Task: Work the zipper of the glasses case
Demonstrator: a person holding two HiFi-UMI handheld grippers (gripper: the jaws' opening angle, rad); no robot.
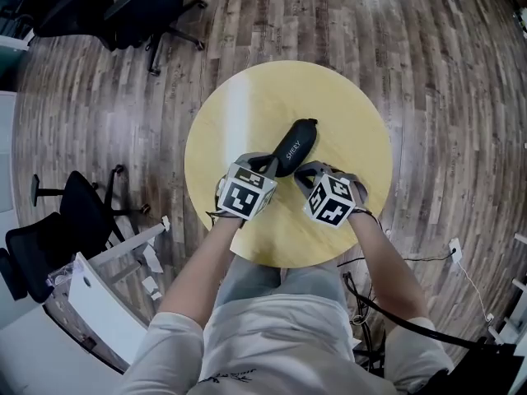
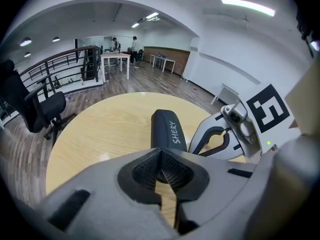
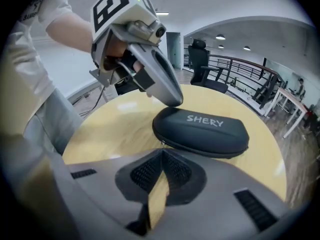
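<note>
table (image 1: pixel 247 105): round, yellow.
case (image 1: pixel 296 145): black, mid-table, lying 7 to 1 o'clock; looks zipped.
left gripper (image 2: pixel 160 154): jaws together, tip on the case's 7 o'clock end.
right gripper (image 3: pixel 161 154): jaws together at the seam; grip unclear.
zipper pull (image 3: pixel 162 143): best drawn low along the seam while the left pins the case.

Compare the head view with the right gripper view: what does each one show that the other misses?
Only the head view: the round table as a whole from above, the right gripper's own marker cube, and a black cable on the floor by the person. Only the right gripper view: the zipper seam along the case's side, a small pull at its near end, and the right tongs closed just short of it. Both: the black glasses case printed SHERY, with the left tongs at its end nearer the person.
</note>
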